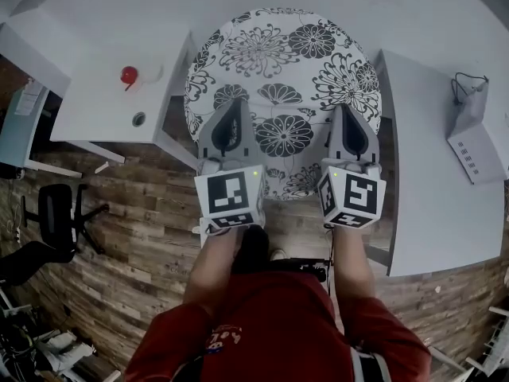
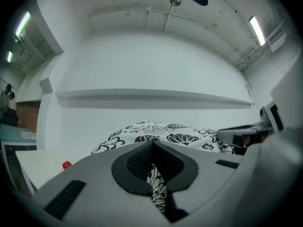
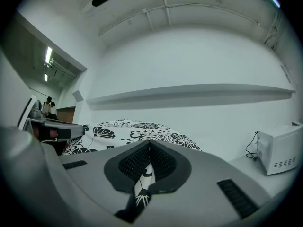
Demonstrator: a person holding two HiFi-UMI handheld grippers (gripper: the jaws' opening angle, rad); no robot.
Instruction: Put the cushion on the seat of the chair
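Observation:
A round white cushion (image 1: 282,62) with black flower print hangs in front of me, held level by its near edge between two white tables. My left gripper (image 1: 229,126) is shut on the cushion's near left edge. My right gripper (image 1: 350,130) is shut on its near right edge. In the left gripper view the printed fabric (image 2: 161,134) runs in between the dark pads (image 2: 137,162). The right gripper view shows the same cushion (image 3: 137,129) pinched between its pads (image 3: 163,162). A black office chair (image 1: 56,213) stands far left on the floor.
A white table (image 1: 103,94) at the left carries a red object (image 1: 129,75). Another white table (image 1: 429,173) at the right holds a white appliance (image 1: 475,146) with a cable. Wood floor (image 1: 143,253) lies below. My legs and a dark shape (image 1: 254,249) are under the cushion's near edge.

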